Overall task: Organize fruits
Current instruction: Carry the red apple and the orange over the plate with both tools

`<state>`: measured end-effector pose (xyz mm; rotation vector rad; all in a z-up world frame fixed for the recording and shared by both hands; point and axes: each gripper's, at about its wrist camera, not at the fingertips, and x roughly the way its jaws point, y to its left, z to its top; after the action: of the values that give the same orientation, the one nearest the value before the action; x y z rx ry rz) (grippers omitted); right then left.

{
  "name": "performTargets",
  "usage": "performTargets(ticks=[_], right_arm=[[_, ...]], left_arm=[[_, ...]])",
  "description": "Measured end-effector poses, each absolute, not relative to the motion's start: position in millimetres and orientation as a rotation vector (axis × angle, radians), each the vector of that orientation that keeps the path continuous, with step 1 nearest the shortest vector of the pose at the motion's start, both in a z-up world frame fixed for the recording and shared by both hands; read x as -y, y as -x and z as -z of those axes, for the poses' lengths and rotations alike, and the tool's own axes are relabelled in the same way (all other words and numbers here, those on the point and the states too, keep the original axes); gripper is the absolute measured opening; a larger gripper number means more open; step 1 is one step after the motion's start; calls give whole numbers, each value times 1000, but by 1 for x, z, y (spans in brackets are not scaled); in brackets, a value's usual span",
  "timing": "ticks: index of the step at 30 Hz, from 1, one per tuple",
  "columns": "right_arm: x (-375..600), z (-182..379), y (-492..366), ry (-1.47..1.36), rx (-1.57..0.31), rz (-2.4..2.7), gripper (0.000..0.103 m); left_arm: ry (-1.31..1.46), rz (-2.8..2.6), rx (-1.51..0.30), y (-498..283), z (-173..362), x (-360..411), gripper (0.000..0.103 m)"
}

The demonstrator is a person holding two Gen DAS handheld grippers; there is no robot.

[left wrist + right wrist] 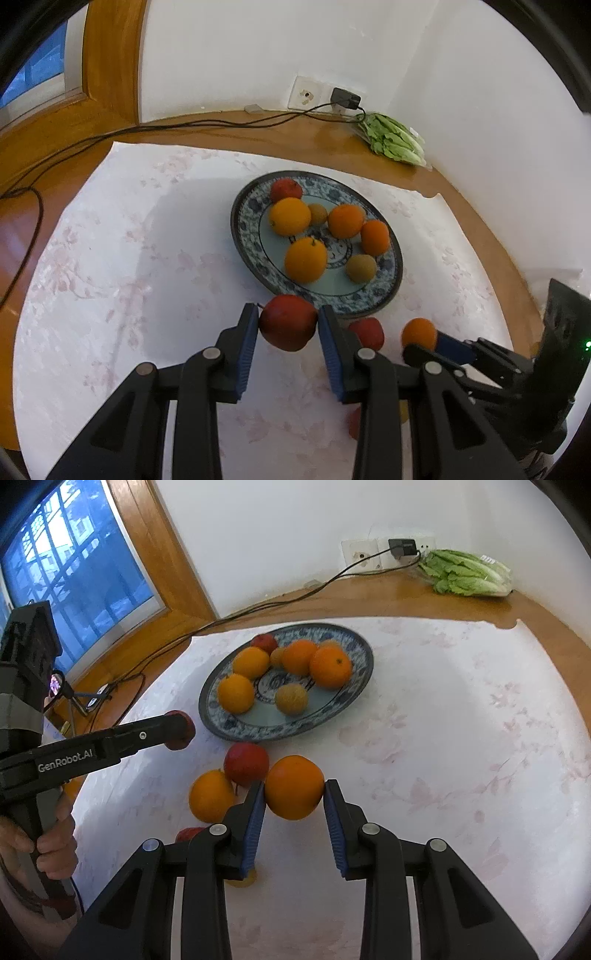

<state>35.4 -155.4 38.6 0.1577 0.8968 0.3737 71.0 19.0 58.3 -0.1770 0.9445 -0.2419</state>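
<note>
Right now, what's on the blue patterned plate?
On the plate: four oranges, two brownish fruits, and one red apple at the back. Anything behind the fruits is hidden.

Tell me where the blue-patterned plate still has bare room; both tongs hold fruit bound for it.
Free: the plate's near rim band in front of the kiwi, and its far right rim. Crowded: the middle and back, packed with oranges. Loose fruit crowd the cloth before the near rim.

Left gripper (288, 323) clamps red apple (288, 322) just before blue-patterned plate (373, 301) holding oranges, kiwis, one apple. Right gripper (428, 343) grips orange (418, 332) beside second apple (367, 332). Lettuce (393, 138) at surface corner.
</note>
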Motion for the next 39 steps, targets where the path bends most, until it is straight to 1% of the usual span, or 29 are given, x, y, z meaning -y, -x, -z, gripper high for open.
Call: performTargets(ticks=[11,19,25,39], right_arm=[[162,-56,-49,-129,-865,-343,33],[157,-59,-68,-86,-854,-326,33],[152,-55,-81,-73,-856,-324,33],[144,-45,-98,-49,-834,-304,33]], left_arm=[[121,213,-908,-92,-68,-19,35],[105,193,-908,-117,-61,-17,35],[113,197,-923,-128,-52,-16,35],[126,205,-890,-142,-47,-14,35]])
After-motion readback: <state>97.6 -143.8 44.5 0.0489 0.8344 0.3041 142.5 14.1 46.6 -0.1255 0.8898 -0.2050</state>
